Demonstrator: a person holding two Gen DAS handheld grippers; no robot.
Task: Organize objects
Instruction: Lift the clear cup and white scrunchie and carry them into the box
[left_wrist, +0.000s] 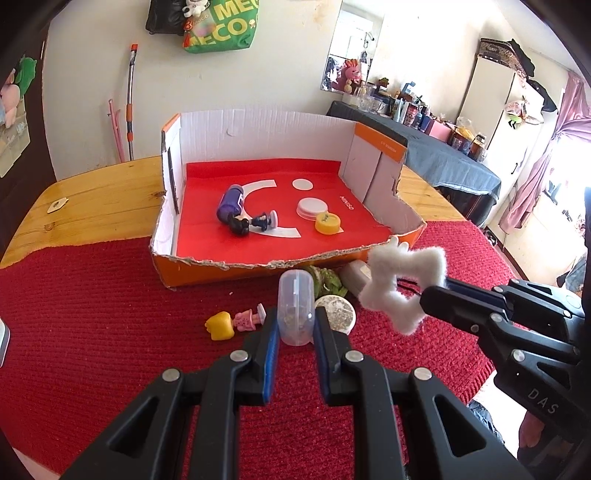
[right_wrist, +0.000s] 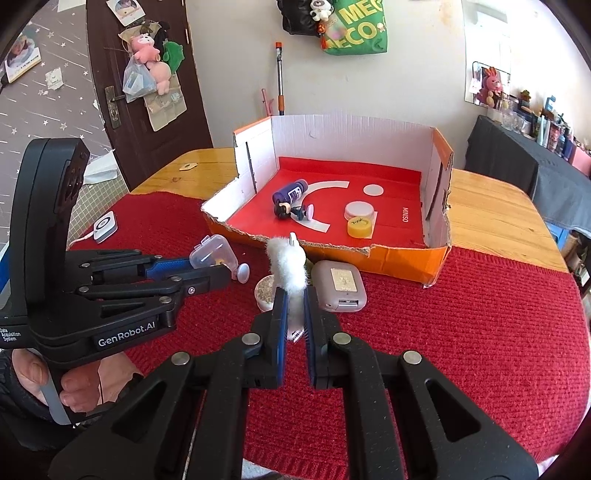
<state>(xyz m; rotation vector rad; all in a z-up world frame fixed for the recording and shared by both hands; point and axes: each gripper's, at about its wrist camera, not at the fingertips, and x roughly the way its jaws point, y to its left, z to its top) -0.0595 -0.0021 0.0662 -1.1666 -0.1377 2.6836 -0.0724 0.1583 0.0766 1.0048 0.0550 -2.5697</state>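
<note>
My left gripper is shut on a small clear plastic case and holds it above the red mat; the case also shows in the right wrist view. My right gripper is shut on a white fluffy star-shaped ring, which also shows in the left wrist view, held just in front of the open orange cardboard box. In the box lie a purple bottle, a dark-haired figurine, a white lid and a yellow cap.
On the red mat lie a yellow-haired pink figurine, a round jar of grit, a green leafy thing and a grey case. A white square device sits at the mat's left. The wooden table extends behind.
</note>
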